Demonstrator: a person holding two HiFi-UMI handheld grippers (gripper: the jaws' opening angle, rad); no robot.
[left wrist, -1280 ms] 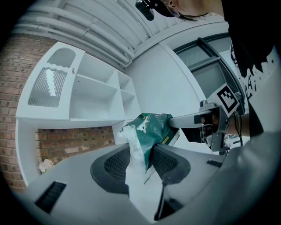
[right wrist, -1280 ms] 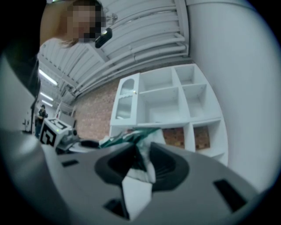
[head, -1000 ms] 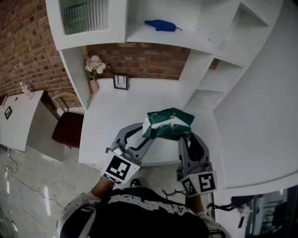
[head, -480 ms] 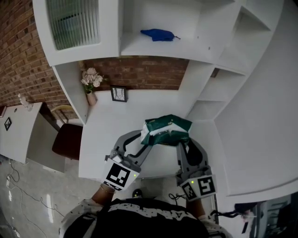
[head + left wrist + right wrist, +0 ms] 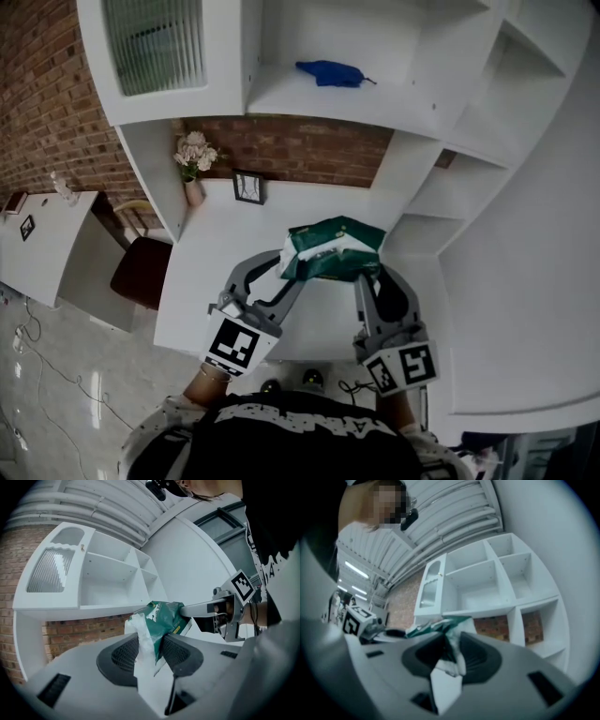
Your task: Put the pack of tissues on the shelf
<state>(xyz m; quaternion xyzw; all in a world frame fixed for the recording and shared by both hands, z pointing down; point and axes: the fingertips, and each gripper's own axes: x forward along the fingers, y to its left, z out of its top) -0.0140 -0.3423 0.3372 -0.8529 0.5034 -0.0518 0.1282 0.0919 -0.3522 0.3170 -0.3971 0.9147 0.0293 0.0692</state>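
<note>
Both arms reach forward side by side, the grippers about level. The left gripper (image 5: 151, 644) is clamped on the left end of the green pack of tissues (image 5: 333, 248). The right gripper (image 5: 449, 651) pinches the wrapper at the right end. The pack is held in the air above the white desk (image 5: 225, 253), below the shelf (image 5: 309, 94) that bears a blue object (image 5: 333, 72).

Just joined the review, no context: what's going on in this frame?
A person holds a tool in each hand, and both are clamped on the green pack of tissues. The left tool grips one end and the right tool the other. The pack hangs in the air above the white desk, in front of the shelf, not yet set down on it. A blue item already lies on that shelf.
</note>
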